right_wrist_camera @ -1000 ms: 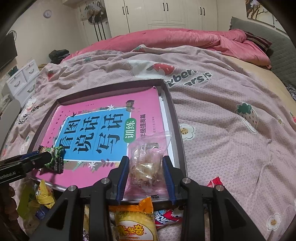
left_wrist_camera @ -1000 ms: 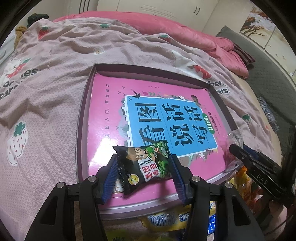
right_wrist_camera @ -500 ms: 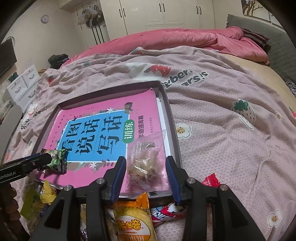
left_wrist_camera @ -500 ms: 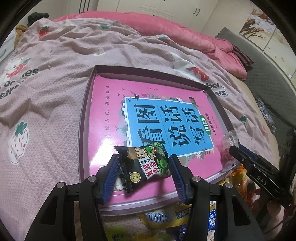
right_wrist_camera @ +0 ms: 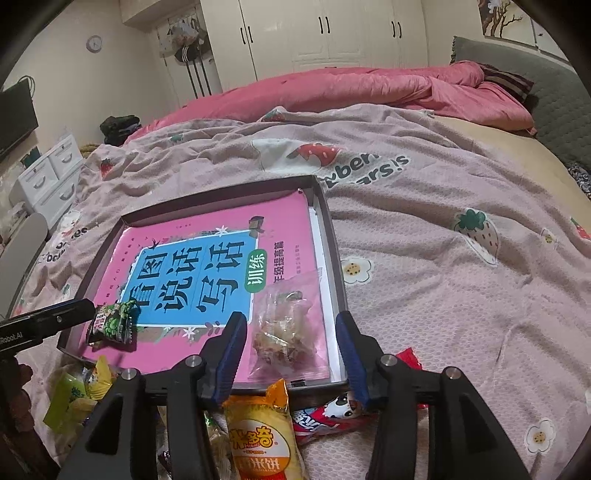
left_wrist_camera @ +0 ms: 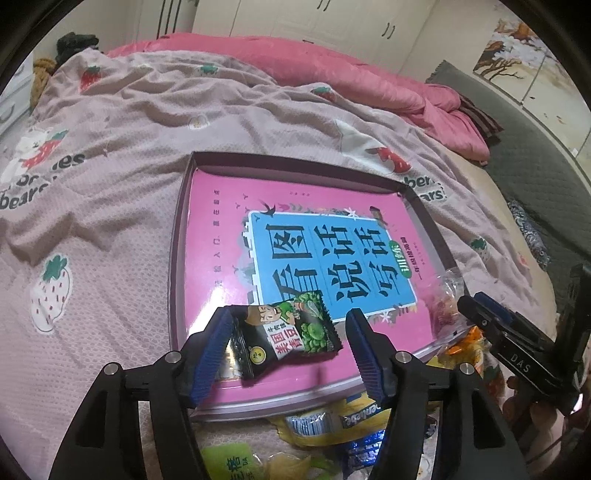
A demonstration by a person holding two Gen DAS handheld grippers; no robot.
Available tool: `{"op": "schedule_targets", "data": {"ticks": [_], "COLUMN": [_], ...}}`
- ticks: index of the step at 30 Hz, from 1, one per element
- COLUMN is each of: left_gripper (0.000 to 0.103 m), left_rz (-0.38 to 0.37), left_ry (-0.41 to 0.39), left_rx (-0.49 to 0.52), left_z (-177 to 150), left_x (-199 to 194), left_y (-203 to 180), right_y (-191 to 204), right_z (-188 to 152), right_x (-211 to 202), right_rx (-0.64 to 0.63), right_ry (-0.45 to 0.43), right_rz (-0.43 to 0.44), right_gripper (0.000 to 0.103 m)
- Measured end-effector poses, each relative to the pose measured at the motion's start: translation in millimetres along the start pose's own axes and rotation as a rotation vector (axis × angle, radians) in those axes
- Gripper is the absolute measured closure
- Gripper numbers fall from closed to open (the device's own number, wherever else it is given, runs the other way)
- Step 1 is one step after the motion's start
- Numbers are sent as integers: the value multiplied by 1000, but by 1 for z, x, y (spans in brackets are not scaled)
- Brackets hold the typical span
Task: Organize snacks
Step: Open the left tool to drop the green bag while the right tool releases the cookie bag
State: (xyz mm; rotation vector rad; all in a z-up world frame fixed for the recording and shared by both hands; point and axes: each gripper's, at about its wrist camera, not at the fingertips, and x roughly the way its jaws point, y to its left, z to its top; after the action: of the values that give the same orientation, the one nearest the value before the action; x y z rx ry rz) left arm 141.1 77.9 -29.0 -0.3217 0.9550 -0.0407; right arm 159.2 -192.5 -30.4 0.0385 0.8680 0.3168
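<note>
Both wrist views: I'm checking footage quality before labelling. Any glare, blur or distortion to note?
Left wrist view: strong fisheye bending, dark corner vignette, glare on the pink book cover; green pea packet is sharp. Right wrist view: same bending; clear snack bag is readable, yellow packet close and soft.

Both wrist views are lit by warm, fairly dim indoor light from overhead, giving a soft pinkish-yellow cast. The glossy pink book cover [left_wrist_camera: 221, 240] carries a pale sheen near its lower edge — mild glare, not blown out. Shadows are soft and short (a faint one lies under the green snack packet [left_wrist_camera: 288, 336]). Fisheye distortion bends the bedspread [right_wrist_camera: 443, 229] and the wardrobe doors [right_wrist_camera: 332, 33] strongly toward the rims, where dark vignetting closes the corners. Detail is slightly soft and grainy — near packets at the bottom edge look blurred.
</note>
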Motion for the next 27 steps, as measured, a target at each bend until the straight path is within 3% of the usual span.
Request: {"op": "schedule_targets", "data": {"ticks": [27], "left_gripper": [30], "left_rz": [-12], "left_ry": [-127], "left_rx": [13], "left_z": [6], "left_x": [-65], "left_y": [-5], "right_y": [11], "right_z": [2], "right_x": [-53], "right_rx": [-12], "right_ry": [-116], "right_rz": [41], "right_gripper": [44]}}
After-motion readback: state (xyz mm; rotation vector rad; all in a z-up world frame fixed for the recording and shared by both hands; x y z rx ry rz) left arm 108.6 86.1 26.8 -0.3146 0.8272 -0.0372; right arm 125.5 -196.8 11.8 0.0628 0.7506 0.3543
